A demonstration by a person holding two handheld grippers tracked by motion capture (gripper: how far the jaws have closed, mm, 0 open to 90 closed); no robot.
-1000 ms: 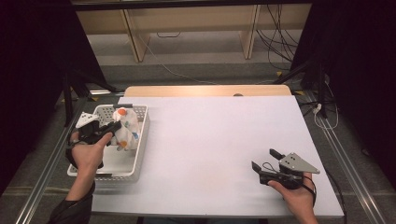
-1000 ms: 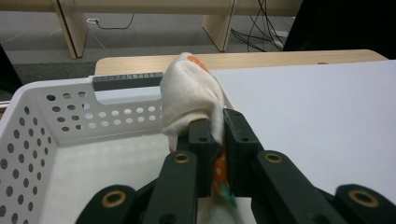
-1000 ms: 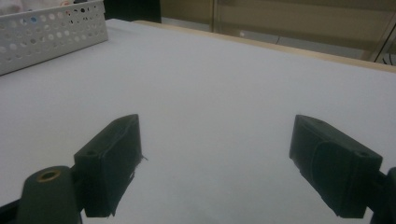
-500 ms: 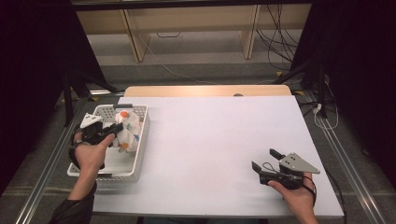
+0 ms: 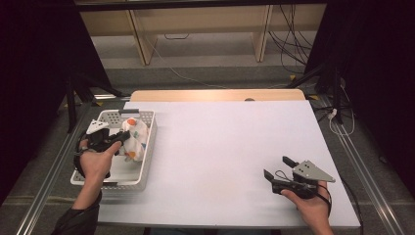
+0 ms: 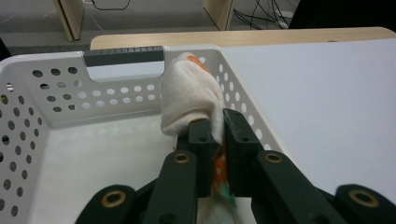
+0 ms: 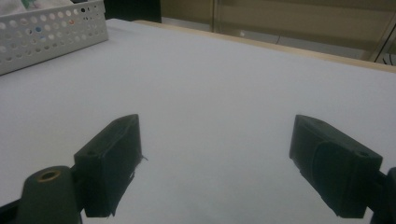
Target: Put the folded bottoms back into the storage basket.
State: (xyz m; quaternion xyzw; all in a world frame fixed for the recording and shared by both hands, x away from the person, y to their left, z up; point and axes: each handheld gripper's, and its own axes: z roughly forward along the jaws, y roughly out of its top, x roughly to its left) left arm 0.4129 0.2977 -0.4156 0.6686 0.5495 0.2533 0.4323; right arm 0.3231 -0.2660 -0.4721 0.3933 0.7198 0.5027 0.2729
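black two-jaw grippers (image 5: 277,169), brass-coloured pivots, grey triangular plate, seemingly dark sleeve (image 5: 76,221)

I note the white table (image 5: 220,147) bare between my grippers; only the perforated basket (image 5: 147,161) walls hem the left edge.

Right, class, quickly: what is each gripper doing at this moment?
Left gripper: shut on the cloth, inside the basket.
Right gripper: open, holding nothing, over the table.

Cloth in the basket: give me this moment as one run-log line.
left gripper: shut on cloth | cloth: inside white basket, by its right wall | right gripper: open, nothing between jaws, over table
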